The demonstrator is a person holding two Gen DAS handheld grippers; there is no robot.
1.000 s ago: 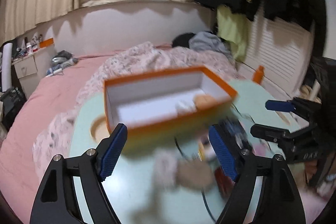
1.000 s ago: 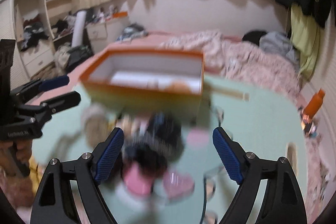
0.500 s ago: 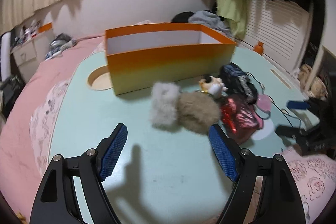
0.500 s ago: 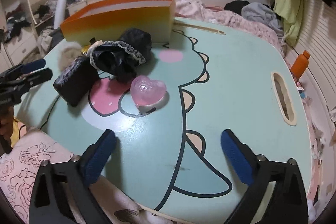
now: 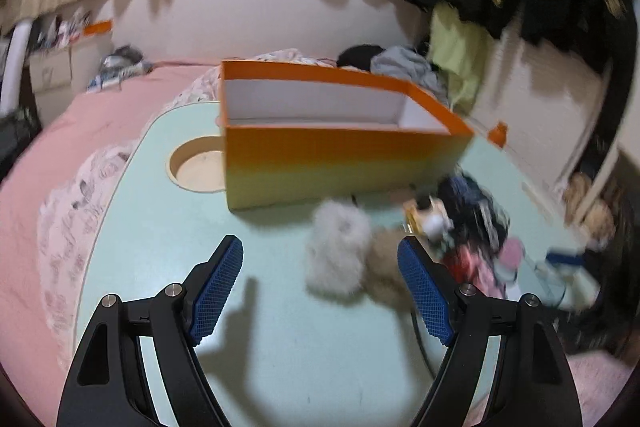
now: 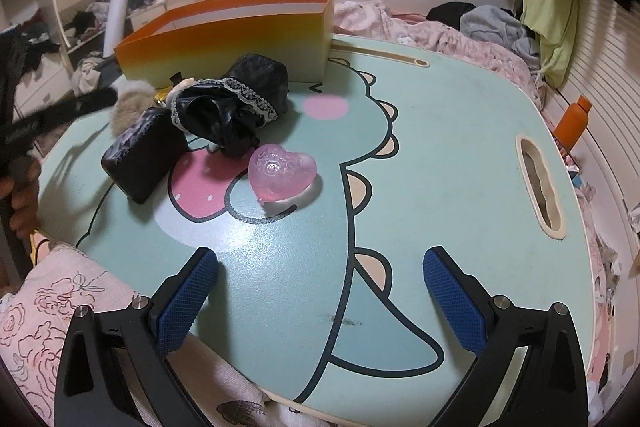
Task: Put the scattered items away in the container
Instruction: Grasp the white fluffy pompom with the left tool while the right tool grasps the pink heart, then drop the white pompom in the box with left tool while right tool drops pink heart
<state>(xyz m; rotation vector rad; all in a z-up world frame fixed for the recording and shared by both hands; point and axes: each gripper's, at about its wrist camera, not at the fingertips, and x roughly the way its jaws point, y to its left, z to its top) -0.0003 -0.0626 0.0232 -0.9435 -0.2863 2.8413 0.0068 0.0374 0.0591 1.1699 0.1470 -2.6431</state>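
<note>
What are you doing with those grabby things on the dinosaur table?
A person holds a gripper in each hand to tidy things into the orange box. Both the left gripper and the right gripper are open and empty. The pink heart, the black pouch and the fluffy white ball lie on the table.

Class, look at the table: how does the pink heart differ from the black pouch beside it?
The pink heart is translucent and glossy; the black pouch is opaque and dark. The heart is rounded and lobed; the pouch is blocky and rectangular. The heart lies apart on its own; the pouch touches the black lace-trimmed bundle. Both rest on the table, outside the orange box.
</note>
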